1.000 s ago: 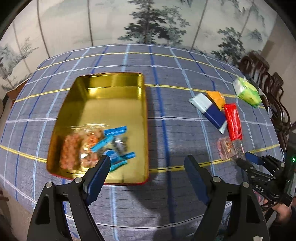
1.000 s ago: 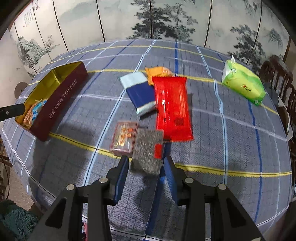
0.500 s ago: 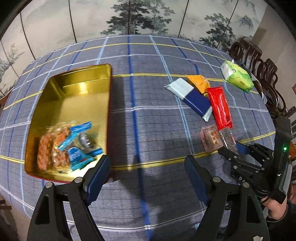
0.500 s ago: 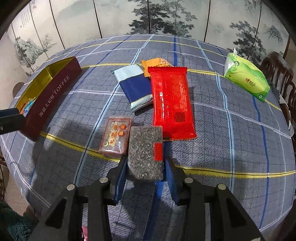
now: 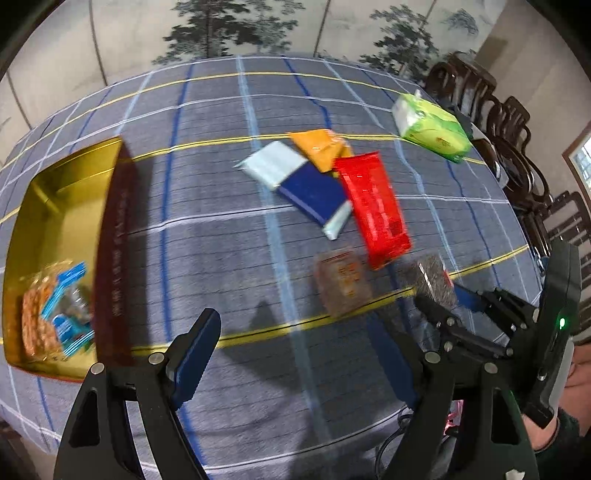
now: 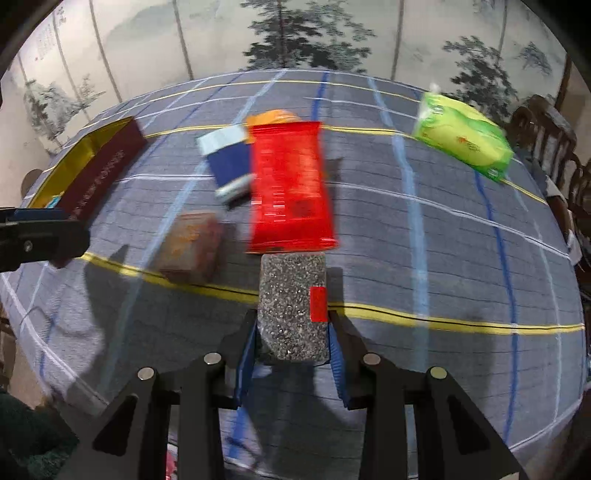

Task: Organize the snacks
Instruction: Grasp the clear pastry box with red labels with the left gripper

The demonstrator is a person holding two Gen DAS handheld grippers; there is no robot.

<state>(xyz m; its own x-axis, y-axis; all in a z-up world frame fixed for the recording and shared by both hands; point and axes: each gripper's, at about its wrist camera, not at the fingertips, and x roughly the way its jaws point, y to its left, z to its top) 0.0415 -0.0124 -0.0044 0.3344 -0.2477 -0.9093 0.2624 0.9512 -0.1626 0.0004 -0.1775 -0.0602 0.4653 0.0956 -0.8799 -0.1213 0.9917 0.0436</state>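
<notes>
My right gripper (image 6: 291, 332) is shut on a grey speckled snack bar (image 6: 293, 306) with a red label and holds it just above the cloth; the bar also shows in the left wrist view (image 5: 432, 278). My left gripper (image 5: 295, 354) is open and empty above the table's near edge. The gold tin (image 5: 55, 206) at the left holds several wrapped snacks (image 5: 51, 317). On the cloth lie a small brown packet (image 6: 192, 243), a red pack (image 6: 291, 188), a blue and white pack (image 6: 229, 162) and an orange pack (image 6: 273, 117).
A green tissue pack (image 6: 465, 136) lies at the far right of the checked tablecloth (image 6: 424, 258). Dark wooden chairs (image 5: 517, 147) stand along the right side. A painted folding screen (image 6: 295, 33) stands behind the table.
My right gripper has closed on the grey bar and lifted it off the cloth. My left gripper has swung right, away from the tin.
</notes>
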